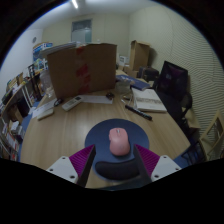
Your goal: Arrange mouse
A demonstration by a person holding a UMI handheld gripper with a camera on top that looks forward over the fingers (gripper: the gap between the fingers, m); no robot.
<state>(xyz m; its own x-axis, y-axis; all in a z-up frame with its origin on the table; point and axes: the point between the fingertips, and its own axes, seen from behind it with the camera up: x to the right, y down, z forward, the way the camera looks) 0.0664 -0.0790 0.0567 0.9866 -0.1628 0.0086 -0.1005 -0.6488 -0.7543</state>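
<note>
Our gripper (112, 168) shows two pale, whitish fingers (68, 168), blocky and angular, each with a magenta pad (84, 160) on its inner face.

There is a single view, from a wide-angle camera riding on the gripper (113, 160). It looks forward along the two fingers and tilts down over the bench (70, 125). The pink mouse (119, 142) on its dark mouse pad (100, 135) lies close, just ahead of the fingers. A cardboard box (82, 70) and the room walls stand far beyond.
</note>
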